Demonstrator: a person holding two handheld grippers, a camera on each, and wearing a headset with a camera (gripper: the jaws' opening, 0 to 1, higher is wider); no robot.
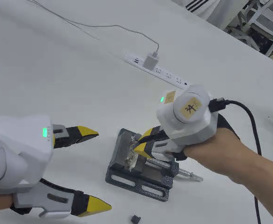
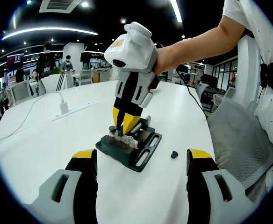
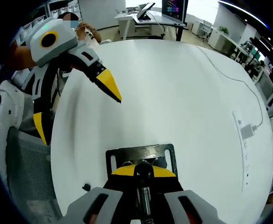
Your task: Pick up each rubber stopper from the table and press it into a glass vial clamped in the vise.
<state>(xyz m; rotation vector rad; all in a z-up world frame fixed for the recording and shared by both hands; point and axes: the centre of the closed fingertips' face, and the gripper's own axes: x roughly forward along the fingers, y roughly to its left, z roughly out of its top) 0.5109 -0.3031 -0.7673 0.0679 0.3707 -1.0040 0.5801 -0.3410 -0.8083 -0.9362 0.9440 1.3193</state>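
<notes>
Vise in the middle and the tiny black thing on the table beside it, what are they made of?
The vise body is dark grey, matte and speckled: painted metal or plastic, I cannot tell which. Its screw is shiny, silvery and threaded, so probably steel. The stopper on the table is dull black, likely rubber, though too small to be sure.

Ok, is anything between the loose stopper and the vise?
No, just bare white table between the stopper and the vise, seen in the left gripper view.

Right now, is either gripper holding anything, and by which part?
Left gripper holds nothing. Right gripper pinches a black rubber stopper by its sides, over the vise.
</notes>
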